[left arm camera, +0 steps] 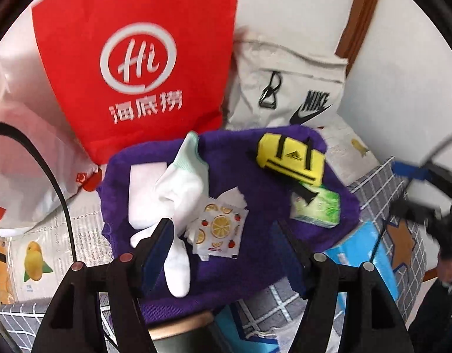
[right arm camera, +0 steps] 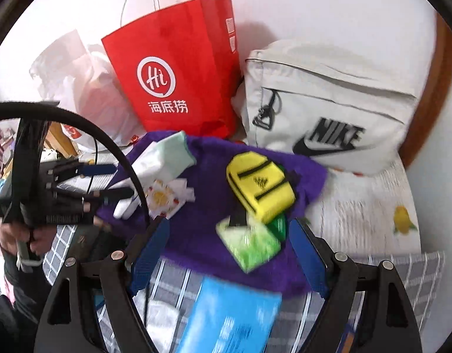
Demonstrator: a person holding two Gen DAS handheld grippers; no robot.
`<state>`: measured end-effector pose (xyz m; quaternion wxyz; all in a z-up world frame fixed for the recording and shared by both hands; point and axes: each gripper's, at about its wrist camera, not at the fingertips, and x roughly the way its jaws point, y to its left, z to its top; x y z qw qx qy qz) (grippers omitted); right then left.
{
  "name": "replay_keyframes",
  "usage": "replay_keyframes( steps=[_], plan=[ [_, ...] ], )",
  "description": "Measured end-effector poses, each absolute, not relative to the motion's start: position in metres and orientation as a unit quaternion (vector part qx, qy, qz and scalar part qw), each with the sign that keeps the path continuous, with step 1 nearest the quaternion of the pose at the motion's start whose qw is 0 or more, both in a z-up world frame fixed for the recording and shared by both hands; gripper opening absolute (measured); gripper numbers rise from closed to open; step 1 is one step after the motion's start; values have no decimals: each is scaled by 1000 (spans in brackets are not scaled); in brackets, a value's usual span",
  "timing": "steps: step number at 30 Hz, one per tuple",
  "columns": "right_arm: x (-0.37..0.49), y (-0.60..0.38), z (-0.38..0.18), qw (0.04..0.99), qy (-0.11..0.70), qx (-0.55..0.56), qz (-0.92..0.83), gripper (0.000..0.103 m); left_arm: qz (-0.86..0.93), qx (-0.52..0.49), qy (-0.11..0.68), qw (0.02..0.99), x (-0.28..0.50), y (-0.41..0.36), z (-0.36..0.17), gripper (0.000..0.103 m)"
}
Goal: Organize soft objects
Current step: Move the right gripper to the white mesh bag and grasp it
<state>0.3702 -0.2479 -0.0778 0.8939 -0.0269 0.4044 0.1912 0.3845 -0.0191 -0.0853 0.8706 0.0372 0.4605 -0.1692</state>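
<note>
A purple fuzzy cloth [left arm camera: 234, 264] lies spread on the bed. On it rest a white sock with a mint cuff [left arm camera: 178, 188], a fruit-print tissue pack [left arm camera: 220, 229], a small yellow bag [left arm camera: 290, 158] and a green tissue pack [left arm camera: 317, 209]. My left gripper [left arm camera: 223, 232] hovers open above the cloth; the sock's toe lies beside its left finger and the fruit-print pack between the fingers, neither gripped. My right gripper [right arm camera: 230, 226] is open over the green tissue pack [right arm camera: 249, 244], which is blurred. In the right wrist view the left gripper [right arm camera: 120, 181] is at the left, over the sock [right arm camera: 161, 158].
A red paper bag [left arm camera: 131, 67] and a white Nike bag [left arm camera: 290, 88] stand against the wall behind the cloth. A clear plastic bag [left arm camera: 26, 147] is at the left. A blue pack [right arm camera: 231, 317] lies on the grey checked sheet [left arm camera: 270, 309]. A hand [right arm camera: 23, 238] holds the left gripper.
</note>
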Motion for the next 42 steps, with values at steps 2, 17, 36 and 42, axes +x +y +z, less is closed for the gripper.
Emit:
replay_keyframes(
  steps=[2, 17, 36, 42],
  plan=[
    [346, -251, -76, 895, 405, -18, 187, 83, -169, 40, 451, 876, 377, -23, -74, 67],
    [223, -205, -123, 860, 446, -14, 247, 83, -151, 27, 396, 905, 280, -3, -30, 67],
    [239, -123, -217, 852, 506, -78, 108, 89, -163, -17, 407, 898, 200, 62, -88, 67],
    [241, -119, -222, 857, 500, -93, 85, 75, -176, -30, 402, 898, 194, 71, -96, 67]
  ],
)
